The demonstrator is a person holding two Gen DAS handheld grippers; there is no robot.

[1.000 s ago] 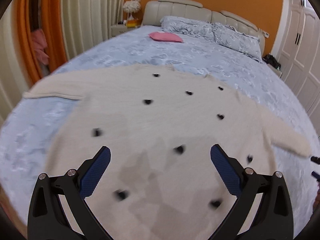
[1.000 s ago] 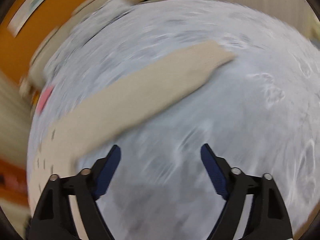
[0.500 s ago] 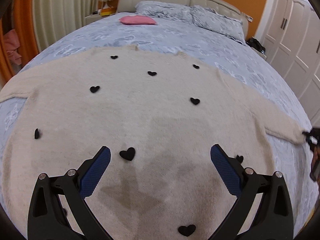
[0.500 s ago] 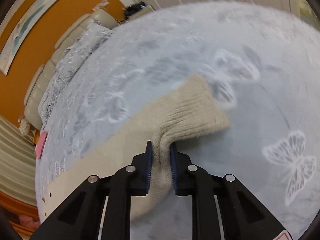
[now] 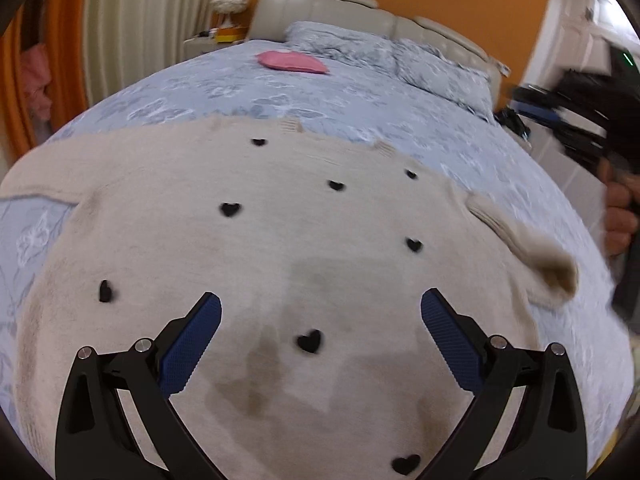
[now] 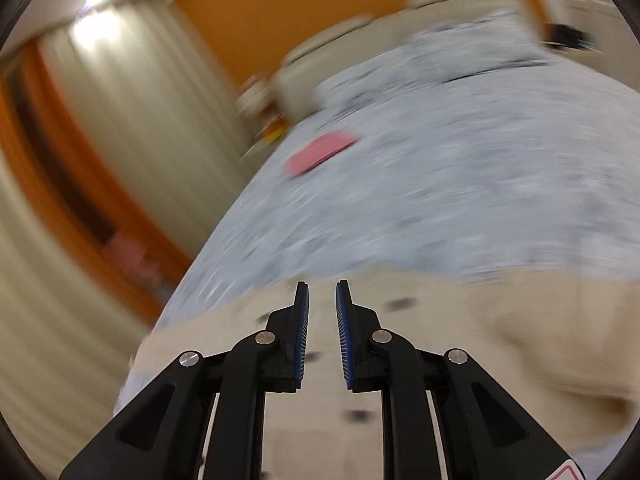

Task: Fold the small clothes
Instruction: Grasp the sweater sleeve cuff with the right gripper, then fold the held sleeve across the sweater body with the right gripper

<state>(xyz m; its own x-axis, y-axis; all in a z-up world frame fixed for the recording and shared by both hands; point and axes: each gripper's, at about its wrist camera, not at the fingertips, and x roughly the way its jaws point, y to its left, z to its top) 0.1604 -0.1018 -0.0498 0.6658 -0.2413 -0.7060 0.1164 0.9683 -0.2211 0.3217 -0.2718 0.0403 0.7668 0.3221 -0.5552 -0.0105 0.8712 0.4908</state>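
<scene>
1. The left gripper (image 5: 320,308) has its jaws spread wide with nothing in them, hovering over the lower body of the cream knitted sweater with small black hearts (image 5: 320,220).
2. The right gripper (image 6: 322,286) has just been closing its jaws, and now there's only a slim gap. That view is heavily blurred. No cloth bulges out of the gap, so I can't tell if anything is pinched.
3. The sweater lies flat on the bed's pale blue flower-print duvet (image 5: 400,120). The sweater's right sleeve (image 5: 528,252) is bunched in against the body edge, cuff curled up. The sweater's left sleeve (image 5: 36,184) is spread out flat.
4. My read: this is the sleeve-folding step, right side in progress. Next up is probably laying that sleeve flat across the chest, then doing the same with the left one.
5. For room, there's lots of bare duvet above the collar. The flat pink cushion (image 5: 292,62) is well clear. The person's hand (image 5: 620,216) is at the right edge, near the bed's side, so there's less slack there.
</scene>
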